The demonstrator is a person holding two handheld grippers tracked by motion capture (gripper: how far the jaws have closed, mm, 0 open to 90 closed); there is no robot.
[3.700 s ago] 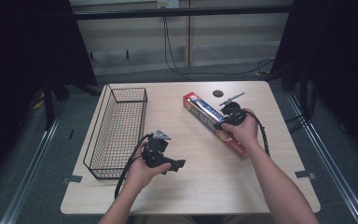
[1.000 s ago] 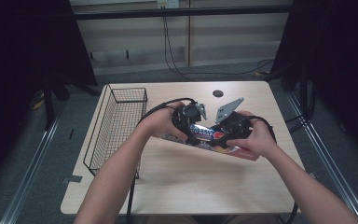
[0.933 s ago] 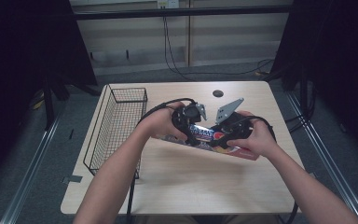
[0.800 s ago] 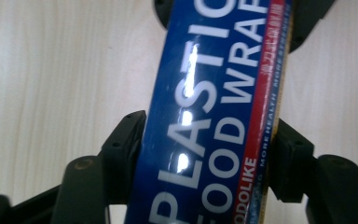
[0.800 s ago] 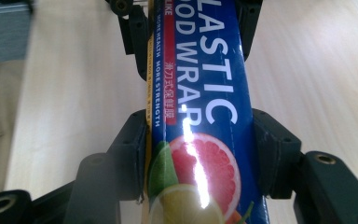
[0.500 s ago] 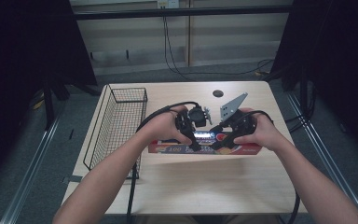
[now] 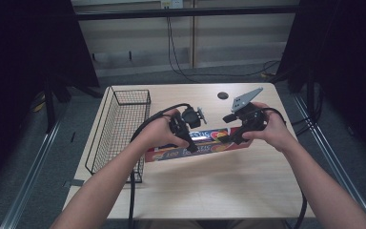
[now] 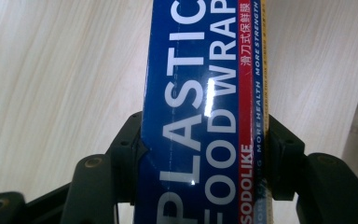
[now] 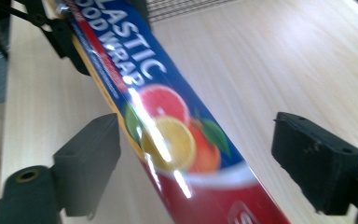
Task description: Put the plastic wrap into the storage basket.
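Above the table point(image 7: 209, 191), the left tool point(image 7: 187, 140) clamps the plastic-wrap box point(image 7: 205, 143); the right tool point(image 7: 228, 137) straddles it, wide open.

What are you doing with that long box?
A person holds a tool in each hand over the table. The left tool is clamped on a long box of plastic food wrap, with a jaw pressed on each side of it. The right tool is open around the other end, its jaws apart and not touching the box. A wire basket sits on the table's left side with nothing showing inside.
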